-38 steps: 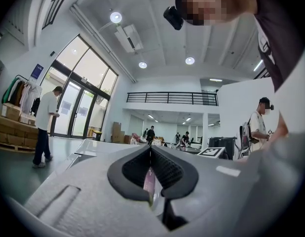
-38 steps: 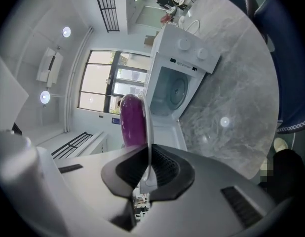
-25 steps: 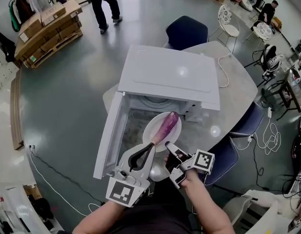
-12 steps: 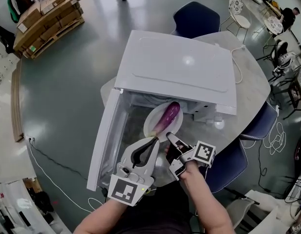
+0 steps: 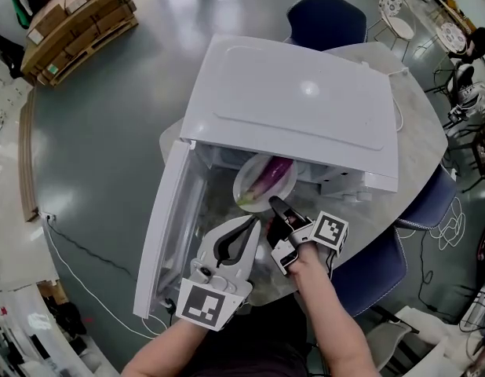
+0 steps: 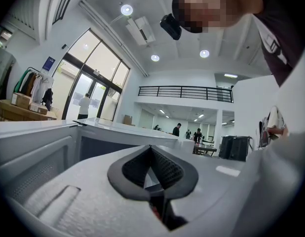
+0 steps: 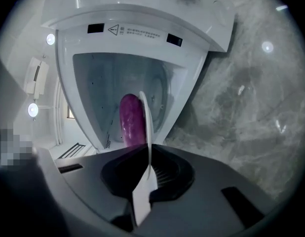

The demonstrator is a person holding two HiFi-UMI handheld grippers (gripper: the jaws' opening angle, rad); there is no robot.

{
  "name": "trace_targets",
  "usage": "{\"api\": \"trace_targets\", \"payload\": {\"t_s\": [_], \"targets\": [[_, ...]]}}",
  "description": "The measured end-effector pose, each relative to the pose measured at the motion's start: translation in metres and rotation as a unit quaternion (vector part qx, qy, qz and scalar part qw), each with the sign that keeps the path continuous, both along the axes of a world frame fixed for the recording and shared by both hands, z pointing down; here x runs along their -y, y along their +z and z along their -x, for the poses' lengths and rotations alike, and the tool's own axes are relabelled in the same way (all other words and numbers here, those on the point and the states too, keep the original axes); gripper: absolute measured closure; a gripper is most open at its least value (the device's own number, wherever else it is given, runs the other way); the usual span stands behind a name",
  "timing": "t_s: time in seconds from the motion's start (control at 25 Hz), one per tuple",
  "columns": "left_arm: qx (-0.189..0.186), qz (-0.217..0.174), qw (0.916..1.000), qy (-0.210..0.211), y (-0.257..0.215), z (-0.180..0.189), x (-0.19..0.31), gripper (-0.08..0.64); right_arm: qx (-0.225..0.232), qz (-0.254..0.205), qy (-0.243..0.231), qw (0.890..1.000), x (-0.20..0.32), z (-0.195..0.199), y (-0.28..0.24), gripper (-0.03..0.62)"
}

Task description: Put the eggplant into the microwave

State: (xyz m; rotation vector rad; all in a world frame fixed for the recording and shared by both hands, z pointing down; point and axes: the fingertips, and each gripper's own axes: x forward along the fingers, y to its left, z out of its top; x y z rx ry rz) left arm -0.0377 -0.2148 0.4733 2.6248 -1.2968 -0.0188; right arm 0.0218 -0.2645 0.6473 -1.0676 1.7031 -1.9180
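Above table (image 5: 421,144), right gripper (image 5: 275,206) reaches forward, clamping plate (image 5: 249,185).

The head view looks steeply down from high above the microwave (image 5: 293,108), on the side of its open door (image 5: 168,234), and takes in its whole top. The right gripper view is close before the microwave's opening and faces into it, rolled sideways. The left gripper view is low beside the door, faces level, and sees over the microwave's top. All three share the microwave.
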Motion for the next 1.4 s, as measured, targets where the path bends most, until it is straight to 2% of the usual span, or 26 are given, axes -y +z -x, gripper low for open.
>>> {"api": "trace_targets", "payload": {"t_s": [0.6, 1.04, 1.32, 1.4], "targets": [[-0.002, 0.004, 1.0, 0.005, 0.025, -0.015, 0.022, 0.552, 0.013, 0.014, 0.057, 0.998, 0.033, -0.006, 0.029, 0.571], [0.0, 0.005, 1.0, 0.001, 0.031, -0.015, 0.035, 0.552, 0.016, 0.02, 0.092, 0.995, 0.053, -0.007, 0.03, 0.571], [0.002, 0.009, 0.9999, -0.005, 0.033, -0.013, 0.038, 0.552, 0.024, 0.0, 0.109, 0.994, 0.07, -0.009, 0.025, 0.567], [0.002, 0.01, 0.9999, -0.006, 0.034, -0.012, 0.039, 0.552, 0.029, -0.007, 0.115, 0.993, 0.071, -0.01, 0.024, 0.529]]}}
